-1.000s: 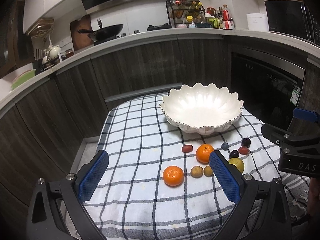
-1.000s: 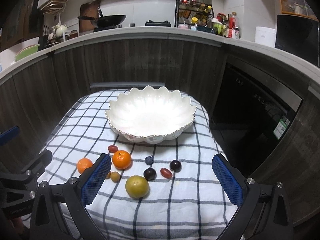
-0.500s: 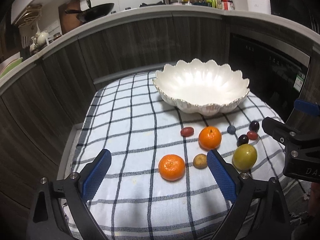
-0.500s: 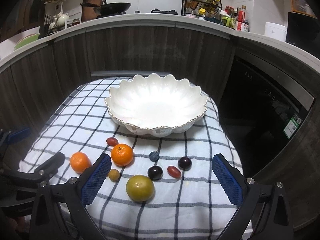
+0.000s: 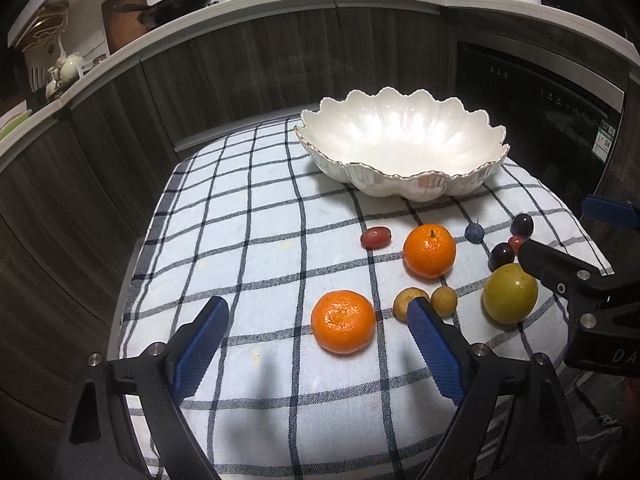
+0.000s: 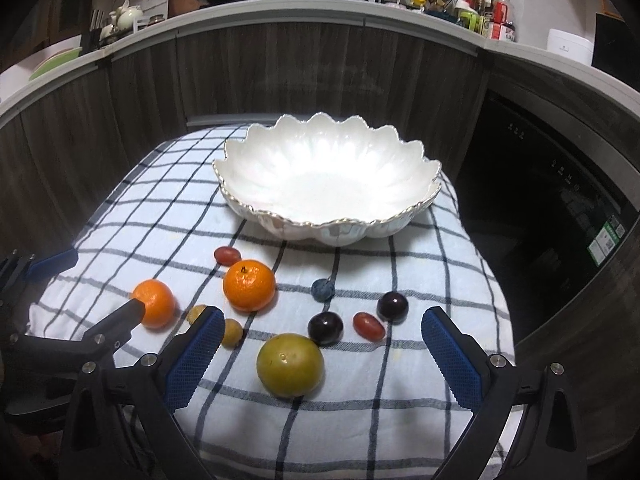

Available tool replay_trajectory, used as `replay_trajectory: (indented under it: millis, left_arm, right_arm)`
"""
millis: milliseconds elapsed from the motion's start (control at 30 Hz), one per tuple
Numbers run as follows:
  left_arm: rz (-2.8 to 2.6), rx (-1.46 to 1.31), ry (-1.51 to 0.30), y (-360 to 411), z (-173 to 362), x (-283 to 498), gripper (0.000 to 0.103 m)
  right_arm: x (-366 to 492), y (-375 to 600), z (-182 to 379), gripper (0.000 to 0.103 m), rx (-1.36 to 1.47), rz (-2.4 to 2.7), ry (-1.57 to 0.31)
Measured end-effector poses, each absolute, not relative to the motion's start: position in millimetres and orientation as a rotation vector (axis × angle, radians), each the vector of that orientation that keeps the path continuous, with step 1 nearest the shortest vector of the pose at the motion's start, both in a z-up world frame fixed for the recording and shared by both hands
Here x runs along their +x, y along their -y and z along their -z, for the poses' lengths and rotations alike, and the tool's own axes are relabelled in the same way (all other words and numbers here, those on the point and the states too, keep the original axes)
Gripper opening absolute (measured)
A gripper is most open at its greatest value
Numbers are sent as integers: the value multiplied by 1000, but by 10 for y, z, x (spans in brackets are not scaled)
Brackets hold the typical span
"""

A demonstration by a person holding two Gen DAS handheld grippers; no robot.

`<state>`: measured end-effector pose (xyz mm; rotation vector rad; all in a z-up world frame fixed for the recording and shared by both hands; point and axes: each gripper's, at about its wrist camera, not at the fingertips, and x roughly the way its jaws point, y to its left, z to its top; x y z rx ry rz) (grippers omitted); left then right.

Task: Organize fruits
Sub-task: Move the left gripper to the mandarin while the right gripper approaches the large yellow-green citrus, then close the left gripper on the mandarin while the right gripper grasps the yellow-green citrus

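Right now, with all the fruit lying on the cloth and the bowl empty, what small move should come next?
Probably ease the left tongs, whose jaws are closing, down around the near orange: it lies between the pads, untouched, and the bowl holds nothing.

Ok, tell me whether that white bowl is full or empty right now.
Empty. The white bowl shows only its bare glossy inside in both views, and every fruit, like the nearer orange, lies on the checked cloth in front of it.
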<state>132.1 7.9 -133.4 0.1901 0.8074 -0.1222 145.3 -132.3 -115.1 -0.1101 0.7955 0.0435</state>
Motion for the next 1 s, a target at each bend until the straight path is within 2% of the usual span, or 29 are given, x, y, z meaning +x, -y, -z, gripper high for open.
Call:
replay_trajectory:
  millis: [133,333,633,733,1000]
  left_arm:
    - [129,196,-815,-48,1398,1353,88]
    - [139,198,-829,-18,1484,1426,83]
    - [152,202,-845,-3,1576,1481,79]
    - [161,195,-861,-9,1610,1500,76]
    - [174,197,-890,4,1702,1543,70]
  right_arm:
    - [1491,1306,1240,88,-102,-53,-828]
    - [1559,1320,1389,78,-80,-64,-890]
    - [1598,1300,1530,76,-73,-79,-948]
    - [1612,1281,1568,68,-74,-90,-968]
    - [1644,1270,1626,65,-68,-99,-997]
